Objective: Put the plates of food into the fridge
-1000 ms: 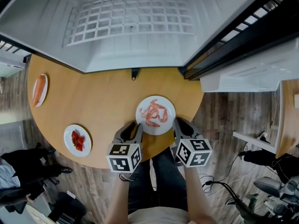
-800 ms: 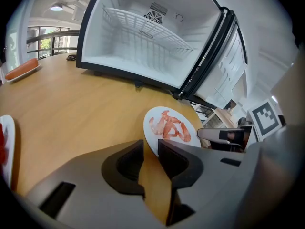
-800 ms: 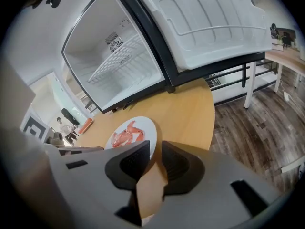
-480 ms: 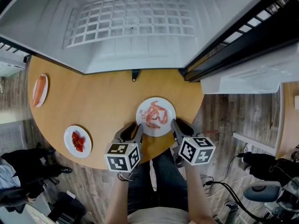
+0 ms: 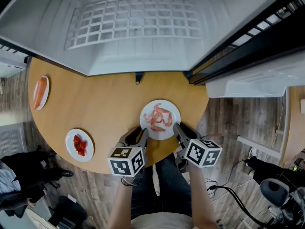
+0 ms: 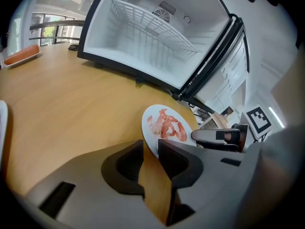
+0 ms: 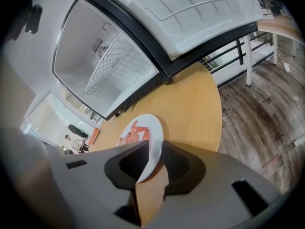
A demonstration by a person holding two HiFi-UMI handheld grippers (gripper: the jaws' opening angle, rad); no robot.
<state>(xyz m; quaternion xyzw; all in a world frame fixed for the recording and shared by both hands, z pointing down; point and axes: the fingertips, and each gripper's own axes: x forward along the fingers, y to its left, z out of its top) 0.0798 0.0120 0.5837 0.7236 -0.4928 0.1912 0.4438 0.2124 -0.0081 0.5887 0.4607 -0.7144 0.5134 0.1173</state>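
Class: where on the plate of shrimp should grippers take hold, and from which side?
Take the plate of shrimp by its thin rim, at its left and right, coming from the near side of the table. The plate is shallow, food covers its middle, and the fridge lies beyond. The left gripper and right gripper pinch there.

Fridge (image 5: 143,51) top out of view

Fridge cavity (image 5: 133,56) wide open ahead

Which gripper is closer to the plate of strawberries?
Left. The left gripper sits right of the strawberry plate; the right gripper is farther right, beyond the shrimp plate.
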